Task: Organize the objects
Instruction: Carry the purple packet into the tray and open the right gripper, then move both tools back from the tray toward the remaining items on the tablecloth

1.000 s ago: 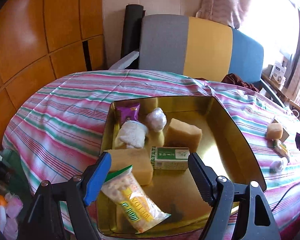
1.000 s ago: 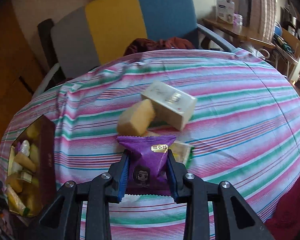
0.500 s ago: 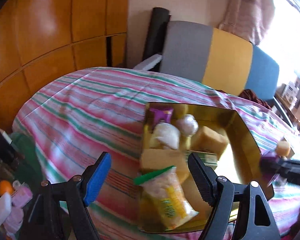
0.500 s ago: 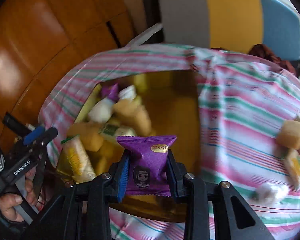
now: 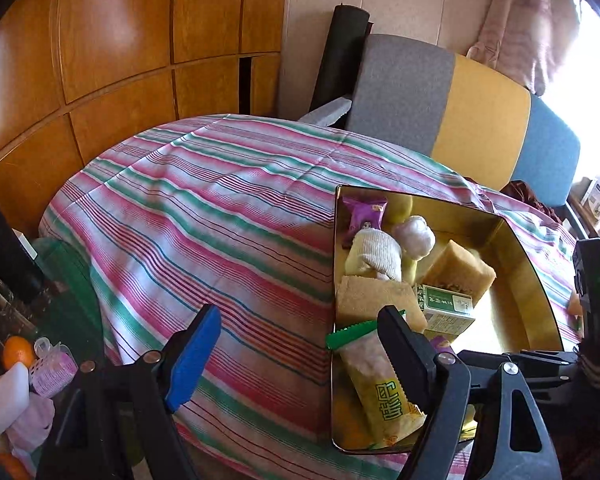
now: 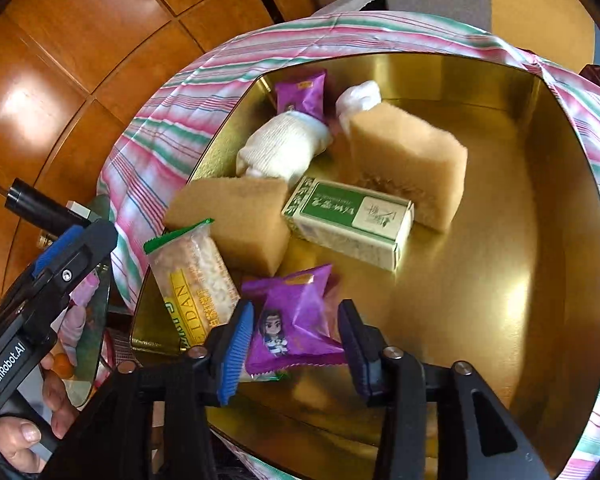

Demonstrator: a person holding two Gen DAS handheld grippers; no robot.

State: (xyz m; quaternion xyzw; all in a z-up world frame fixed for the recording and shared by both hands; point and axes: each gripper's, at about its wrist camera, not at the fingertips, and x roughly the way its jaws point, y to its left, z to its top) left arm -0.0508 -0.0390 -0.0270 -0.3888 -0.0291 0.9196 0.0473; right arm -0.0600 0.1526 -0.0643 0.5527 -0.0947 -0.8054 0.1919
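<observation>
The right tool (image 6: 292, 348) has swung across from the far side of the desk, where a second ago it was pinching the purple snack packet (image 6: 294, 316), and it now sits over the gold tin (image 6: 540, 240). Its jaws have spread since then: there is daylight on both sides of the packet, which looks let go and lies on the tin's floor at about 6 o'clock, its corner leaning against the yellow cracker pack (image 6: 192, 280). So that item is delivered, I'd say, and the tin now holds two purple packets (the other, a twin (image 6: 302, 94), is up at 11 o'clock).

Around it are the green box (image 6: 350, 220) at the centre, a sponge block (image 6: 240, 224) to its 9 o'clock, another (image 6: 410, 160) at 1 o'clock, and a rolled white sock (image 6: 280, 148) behind.

The left tool (image 5: 300, 354) has drifted off to the tin's left edge, jaws wide apart, holding nothing, above the striped cloth (image 5: 204, 216).

A few things probably wait on the desk's far side, out of sight here.
</observation>
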